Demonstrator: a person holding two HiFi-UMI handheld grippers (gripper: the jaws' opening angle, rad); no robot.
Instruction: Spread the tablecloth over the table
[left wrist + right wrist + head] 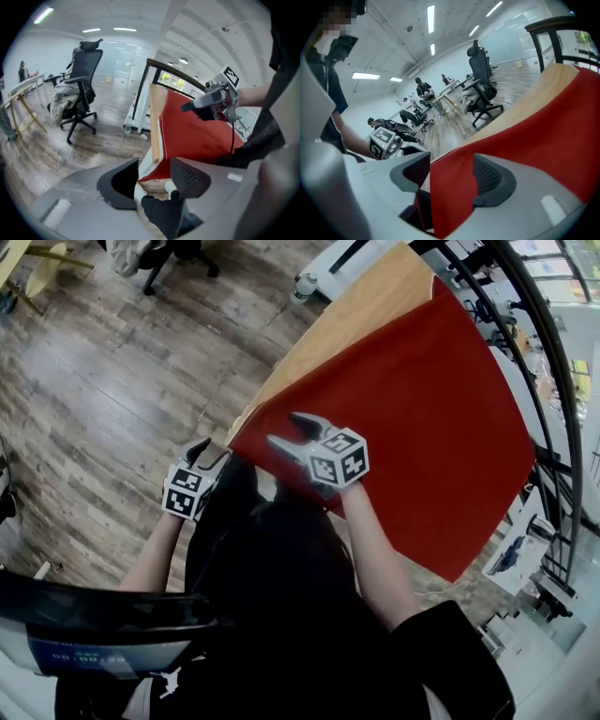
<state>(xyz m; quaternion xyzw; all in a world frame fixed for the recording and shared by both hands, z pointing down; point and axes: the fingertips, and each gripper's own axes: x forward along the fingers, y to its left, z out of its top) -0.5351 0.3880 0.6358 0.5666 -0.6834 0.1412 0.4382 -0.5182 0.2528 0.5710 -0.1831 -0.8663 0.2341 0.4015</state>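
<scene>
Now jaws spread on both: right gripper (284,427) straddles tablecloth (422,409) edge, left gripper (212,452) near table (366,310) corner.

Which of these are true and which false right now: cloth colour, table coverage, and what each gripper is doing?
1. The tablecloth is red. True.
2. The cloth covers the whole table. False: a strip of bare wood shows along its far-left side.
3. The right gripper has its jaws apart with red cloth between them. True.
4. The left gripper is clamped shut on the cloth. False: its jaws stand apart near the table's corner and press on nothing.
5. An office chair lies tipped over on the floor. False: it stands upright.
</scene>
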